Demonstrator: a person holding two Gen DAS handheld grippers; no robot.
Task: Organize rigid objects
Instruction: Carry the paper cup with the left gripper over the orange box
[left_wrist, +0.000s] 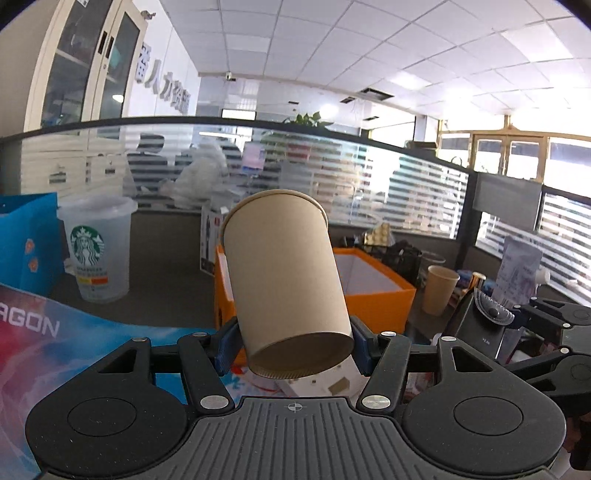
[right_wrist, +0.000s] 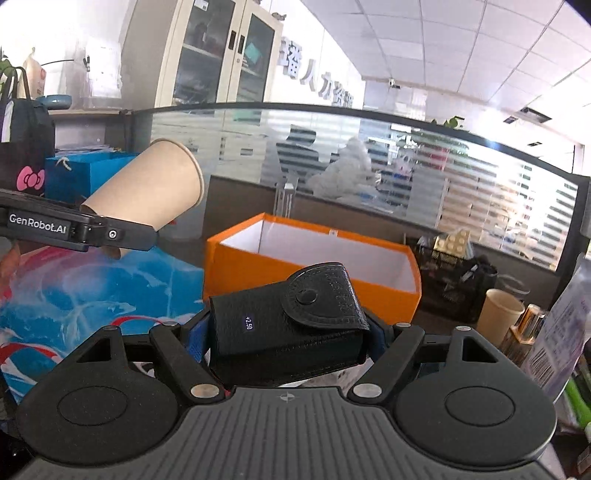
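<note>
Left gripper (left_wrist: 293, 341) is clamping the paper cup (left_wrist: 284, 280), tilted rim-forward; right gripper (right_wrist: 288, 339) is pinching the black case (right_wrist: 284, 325). Orange box (right_wrist: 314, 273) is sitting ahead below both, right nearer.

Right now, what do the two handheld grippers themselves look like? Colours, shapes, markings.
Both are matte black. The left gripper and right gripper each have a ribbed grey-black base plate with a small crosshair mark, two round disc housings, angular linkage arms with silver pivot pins, and blue finger pads. In the right wrist view, the left gripper's side carries white "GenRobot.AI" lettering. No cables, hands or sleeves visible.
</note>
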